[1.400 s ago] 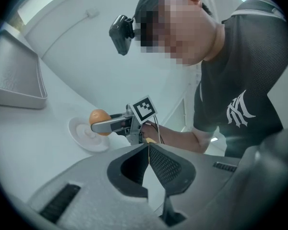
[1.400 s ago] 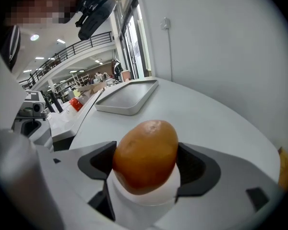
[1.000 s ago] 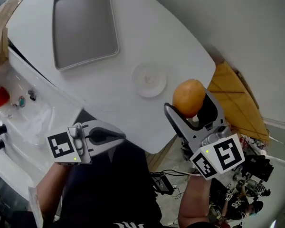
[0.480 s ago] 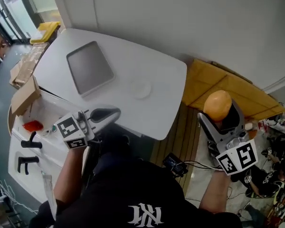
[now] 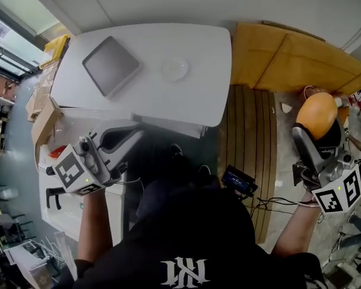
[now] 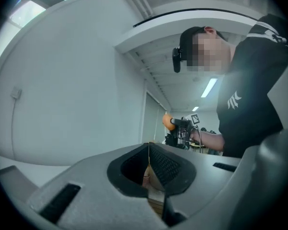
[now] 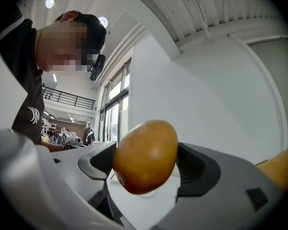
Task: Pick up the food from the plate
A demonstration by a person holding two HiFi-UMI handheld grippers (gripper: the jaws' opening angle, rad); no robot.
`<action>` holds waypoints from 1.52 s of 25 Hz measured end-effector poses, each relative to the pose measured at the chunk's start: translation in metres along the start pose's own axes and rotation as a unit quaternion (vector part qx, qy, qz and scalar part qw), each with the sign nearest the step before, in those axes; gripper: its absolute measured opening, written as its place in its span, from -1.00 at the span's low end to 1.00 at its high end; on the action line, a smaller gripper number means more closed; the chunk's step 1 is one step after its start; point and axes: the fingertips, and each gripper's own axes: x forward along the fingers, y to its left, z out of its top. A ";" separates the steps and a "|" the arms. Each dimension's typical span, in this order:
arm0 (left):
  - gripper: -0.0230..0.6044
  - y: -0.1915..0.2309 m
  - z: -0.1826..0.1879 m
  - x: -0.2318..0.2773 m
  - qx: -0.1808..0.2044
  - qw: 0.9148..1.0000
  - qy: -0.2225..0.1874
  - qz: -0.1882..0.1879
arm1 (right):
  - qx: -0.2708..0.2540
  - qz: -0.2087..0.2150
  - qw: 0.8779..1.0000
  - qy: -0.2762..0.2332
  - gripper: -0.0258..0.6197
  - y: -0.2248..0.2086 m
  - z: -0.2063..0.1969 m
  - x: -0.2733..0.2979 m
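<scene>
A round orange-brown piece of food (image 5: 316, 114) sits between the fingers of my right gripper (image 5: 317, 124), far right of the white table (image 5: 198, 95) and over the floor. In the right gripper view the food (image 7: 146, 155) fills the gap between the jaws of the right gripper (image 7: 146, 163), which is shut on it. A small white plate (image 5: 175, 68) lies bare on the table. My left gripper (image 5: 125, 138) hovers by the table's near edge. In its own view the left gripper (image 6: 149, 169) has its pads pressed together, with nothing held.
A grey tray (image 5: 111, 65) lies on the table left of the plate. Yellow boards (image 5: 289, 59) and wooden floor slats (image 5: 246, 137) are right of the table. A black device (image 5: 239, 180) with cables lies on the floor. Cardboard boxes (image 5: 45, 116) stand at the left.
The head view has pulled back from the table. My right gripper has carried the food rightward, away from the table and out over the floor. The left gripper stays shut.
</scene>
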 end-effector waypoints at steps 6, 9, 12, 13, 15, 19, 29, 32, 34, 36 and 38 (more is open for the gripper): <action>-0.91 -0.034 -0.028 -0.021 -0.011 1.000 0.015 -0.024 | 0.044 0.031 0.999 -0.002 0.29 0.046 -0.022 -0.007; -0.91 -0.036 -0.037 -0.036 -0.013 0.999 0.017 -0.025 | 0.047 0.052 0.998 0.005 0.29 0.078 -0.022 0.002; -0.91 -0.036 -0.023 -0.051 -0.012 1.000 0.006 -0.023 | 0.054 0.070 0.996 0.013 0.29 0.110 -0.015 0.010; -0.91 -0.040 -0.016 -0.061 -0.011 1.000 0.004 -0.023 | 0.059 0.076 0.995 0.016 0.29 0.122 -0.013 0.012; -0.91 -0.050 -0.008 -0.091 -0.005 1.000 -0.002 -0.022 | 0.069 0.088 0.994 0.019 0.29 0.155 -0.012 0.015; -0.91 -0.069 -0.011 -0.146 -0.005 1.000 -0.019 -0.014 | 0.072 0.108 0.991 0.030 0.29 0.223 -0.019 0.017; -0.91 -0.092 -0.026 -0.153 -0.014 0.999 -0.014 -0.032 | 0.108 0.155 0.980 0.057 0.29 0.283 -0.039 0.015; -0.91 -0.098 -0.029 -0.152 -0.006 1.000 0.002 -0.028 | 0.121 0.171 0.977 0.046 0.29 0.282 -0.044 0.013; -0.91 -0.101 -0.028 -0.151 -0.009 1.000 -0.007 -0.025 | 0.126 0.181 0.974 0.043 0.29 0.282 -0.049 0.013; -0.91 -0.107 -0.027 -0.145 -0.014 0.999 -0.013 -0.028 | 0.123 0.189 0.973 0.040 0.29 0.281 -0.050 0.011; -0.91 -0.114 -0.025 -0.134 -0.012 0.999 -0.007 -0.036 | 0.121 0.194 0.973 0.037 0.29 0.277 -0.049 0.005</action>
